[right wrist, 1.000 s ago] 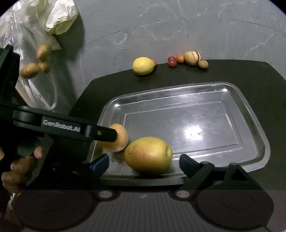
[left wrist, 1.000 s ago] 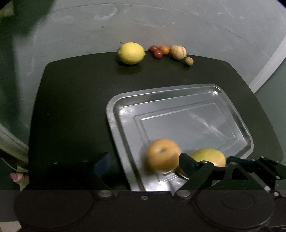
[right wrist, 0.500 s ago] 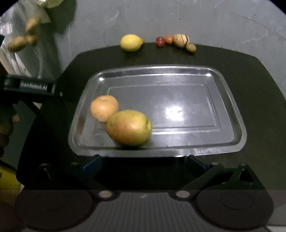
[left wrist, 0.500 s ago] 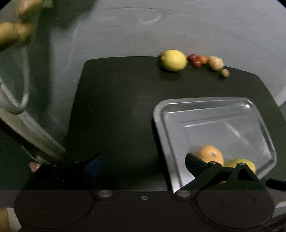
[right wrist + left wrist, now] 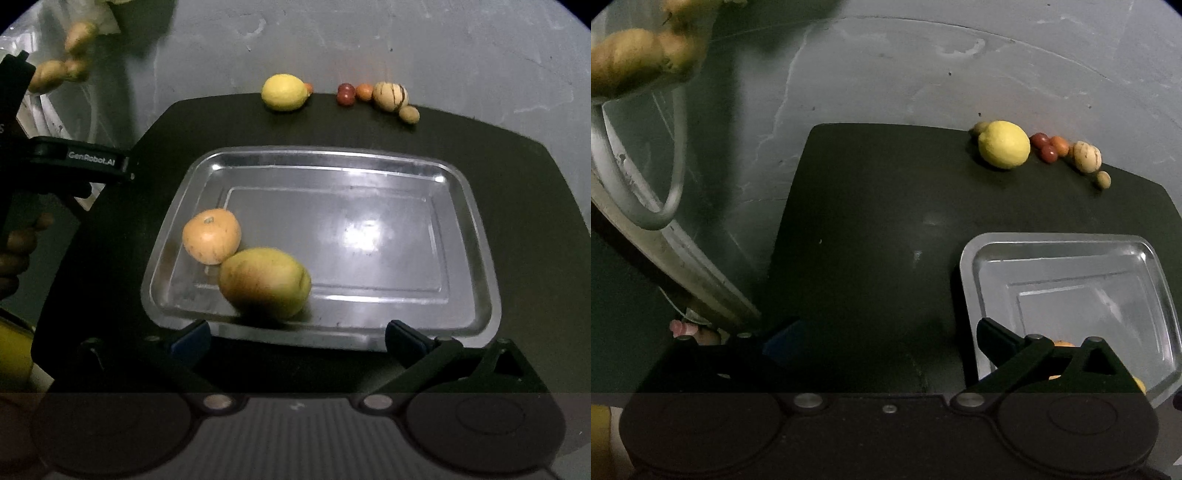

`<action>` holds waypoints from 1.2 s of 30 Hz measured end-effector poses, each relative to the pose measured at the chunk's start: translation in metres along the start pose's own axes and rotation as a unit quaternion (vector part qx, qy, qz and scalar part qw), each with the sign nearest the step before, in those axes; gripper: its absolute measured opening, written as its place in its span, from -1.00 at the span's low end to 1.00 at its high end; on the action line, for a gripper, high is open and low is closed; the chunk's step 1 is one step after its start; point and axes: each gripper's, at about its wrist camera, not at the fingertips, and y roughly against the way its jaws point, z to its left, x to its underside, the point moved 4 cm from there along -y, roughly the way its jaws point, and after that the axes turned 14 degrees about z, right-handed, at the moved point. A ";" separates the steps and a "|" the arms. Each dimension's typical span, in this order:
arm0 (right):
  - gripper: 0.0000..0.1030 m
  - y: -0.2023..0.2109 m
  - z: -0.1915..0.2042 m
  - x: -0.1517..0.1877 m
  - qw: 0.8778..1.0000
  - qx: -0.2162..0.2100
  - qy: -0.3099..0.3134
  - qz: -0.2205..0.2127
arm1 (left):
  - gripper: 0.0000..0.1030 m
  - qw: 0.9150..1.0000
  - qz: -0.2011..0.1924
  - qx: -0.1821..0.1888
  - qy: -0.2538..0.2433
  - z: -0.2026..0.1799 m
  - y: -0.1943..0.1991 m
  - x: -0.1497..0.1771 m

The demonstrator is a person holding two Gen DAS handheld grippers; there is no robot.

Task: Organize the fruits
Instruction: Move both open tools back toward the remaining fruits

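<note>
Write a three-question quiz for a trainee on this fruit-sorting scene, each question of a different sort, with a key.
1. True or false: the shiny rectangular metal tray holds three fruits.
2. Multiple choice: the big yellow lemon lies (A) in the tray, (B) on the dark table top beyond the tray, (C) between the right gripper's fingers.
3. Fill in: the round orange fruit in the tray touches the yellow-green ______.

Key
1. False: two, the orange fruit and the mango.
2. B. It lies at the far edge, in line with the small red and orange fruits and the striped pale fruit.
3. mango
</note>
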 end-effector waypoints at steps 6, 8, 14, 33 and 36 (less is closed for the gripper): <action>0.99 0.003 -0.006 -0.013 1.000 0.003 0.013 -0.003 | 0.95 1.000 0.002 -0.005 0.005 -0.003 -0.003 -0.004; 0.99 0.004 -0.008 -0.017 1.000 0.001 0.016 -0.005 | 0.95 1.000 0.004 -0.007 0.008 -0.004 -0.004 -0.006; 0.99 0.009 -0.017 -0.031 0.999 -0.010 0.020 -0.028 | 0.99 1.000 0.006 -0.014 0.014 -0.007 -0.008 -0.014; 0.99 -0.010 -0.063 -0.087 0.997 -0.006 0.011 -0.070 | 0.99 1.000 0.001 -0.021 -0.008 -0.052 -0.021 -0.060; 0.99 -0.014 -0.070 -0.097 0.997 -0.007 0.011 -0.074 | 0.99 1.000 -0.002 -0.020 -0.017 -0.063 -0.024 -0.070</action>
